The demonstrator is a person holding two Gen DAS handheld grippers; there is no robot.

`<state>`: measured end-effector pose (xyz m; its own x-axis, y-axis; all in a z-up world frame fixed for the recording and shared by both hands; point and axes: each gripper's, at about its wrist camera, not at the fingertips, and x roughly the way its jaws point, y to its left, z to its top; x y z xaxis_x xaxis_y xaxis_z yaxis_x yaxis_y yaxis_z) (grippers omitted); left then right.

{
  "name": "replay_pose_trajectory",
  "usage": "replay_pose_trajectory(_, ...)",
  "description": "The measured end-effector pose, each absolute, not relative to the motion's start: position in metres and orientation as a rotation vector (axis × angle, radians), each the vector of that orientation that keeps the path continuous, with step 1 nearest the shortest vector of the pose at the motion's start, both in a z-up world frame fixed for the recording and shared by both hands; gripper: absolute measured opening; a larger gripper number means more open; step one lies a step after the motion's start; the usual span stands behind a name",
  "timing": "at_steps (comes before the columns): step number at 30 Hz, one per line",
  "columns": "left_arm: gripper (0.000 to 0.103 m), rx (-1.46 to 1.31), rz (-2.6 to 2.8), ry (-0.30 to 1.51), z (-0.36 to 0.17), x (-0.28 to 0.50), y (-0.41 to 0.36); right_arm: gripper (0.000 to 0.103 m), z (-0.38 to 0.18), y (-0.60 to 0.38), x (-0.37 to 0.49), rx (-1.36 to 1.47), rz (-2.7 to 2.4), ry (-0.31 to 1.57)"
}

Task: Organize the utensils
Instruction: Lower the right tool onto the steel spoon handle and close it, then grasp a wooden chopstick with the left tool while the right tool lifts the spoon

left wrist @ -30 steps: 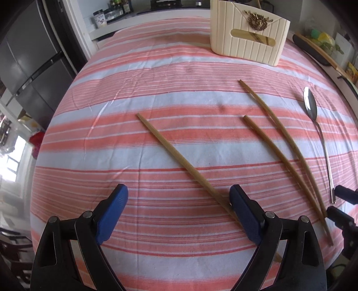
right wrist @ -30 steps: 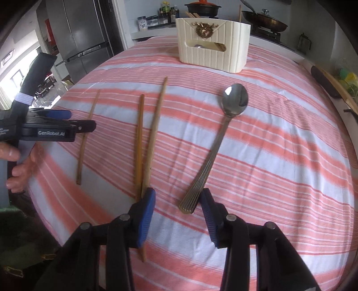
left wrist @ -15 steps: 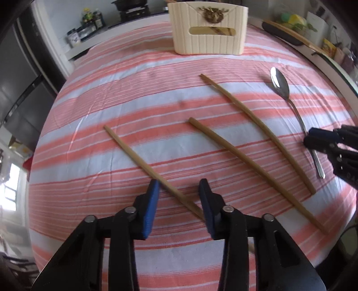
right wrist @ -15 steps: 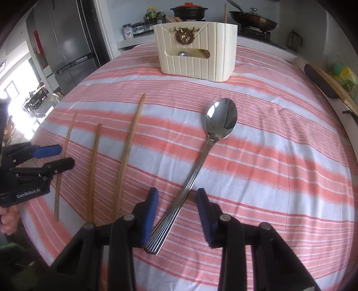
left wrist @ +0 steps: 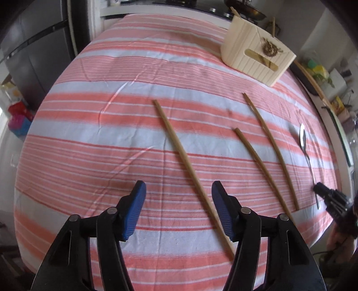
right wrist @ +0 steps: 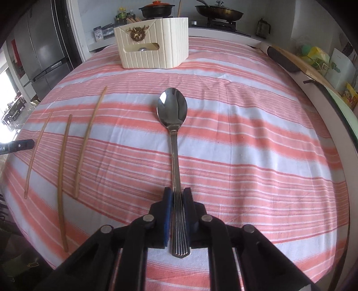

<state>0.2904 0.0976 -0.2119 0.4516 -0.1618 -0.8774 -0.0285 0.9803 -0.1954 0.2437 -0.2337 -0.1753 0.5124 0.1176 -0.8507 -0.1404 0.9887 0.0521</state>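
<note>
Three wooden chopsticks lie apart on the striped tablecloth. The leftmost chopstick (left wrist: 185, 170) runs between the jaws of my left gripper (left wrist: 179, 201), close to the right pad; the jaws are opening and neither pad presses on it. The other chopsticks (left wrist: 257, 161) (left wrist: 270, 145) lie to its right. My right gripper (right wrist: 177, 197) is shut on the ribbed handle of the steel spoon (right wrist: 171, 109), which lies flat with its bowl pointing at the cream utensil holder (right wrist: 154, 47). In the left wrist view the holder (left wrist: 255, 60) stands at the far right.
A fridge (right wrist: 47, 44) stands off the table's left side. A pot and a pan (right wrist: 219, 10) sit on the counter behind the holder. A long wooden board (right wrist: 297, 62) lies along the right edge. The tablecloth (right wrist: 257, 156) right of the spoon is bare.
My right gripper went from standing apart around the spoon's handle to gripping it. My left gripper narrowed around the leftmost chopstick, then widened again, and its view swung left.
</note>
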Motion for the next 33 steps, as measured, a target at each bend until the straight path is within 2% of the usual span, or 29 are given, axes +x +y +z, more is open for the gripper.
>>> replay_pose_trajectory(1, 0.068, -0.221, -0.071, 1.098, -0.210, 0.289, 0.103, 0.025, -0.175, -0.235, 0.243, -0.008, 0.162, 1.019)
replay_pose_trajectory(2, 0.073, -0.254, -0.058, 1.094, -0.209, 0.286, 0.108, 0.038, -0.174, -0.238, 0.242, 0.008, 0.168, 1.017)
replay_pose_trajectory(3, 0.074, -0.290, -0.045, 1.085, -0.207, 0.284, 0.114, 0.041, -0.173, -0.240, 0.242, 0.017, 0.169, 1.014)
replay_pose_trajectory(8, 0.077, -0.389, 0.058, 1.015, -0.199, 0.281, 0.125, 0.041, -0.168, -0.244, 0.250, 0.013, 0.192, 1.024)
replay_pose_trajectory(17, 0.077, -0.260, 0.080, 1.069, -0.217, 0.299, 0.090, 0.044, -0.157, -0.237, 0.269, -0.022, 0.271, 1.059)
replay_pose_trajectory(28, 0.076, -0.116, 0.154, 1.070, -0.227, 0.312, 0.074, 0.047, -0.177, -0.225, 0.289, -0.110, 0.232, 1.082)
replay_pose_trajectory(33, 0.067, -0.098, 0.168, 1.042, -0.228, 0.317, 0.069, 0.051, -0.177, -0.223, 0.300, -0.103, 0.234, 1.061)
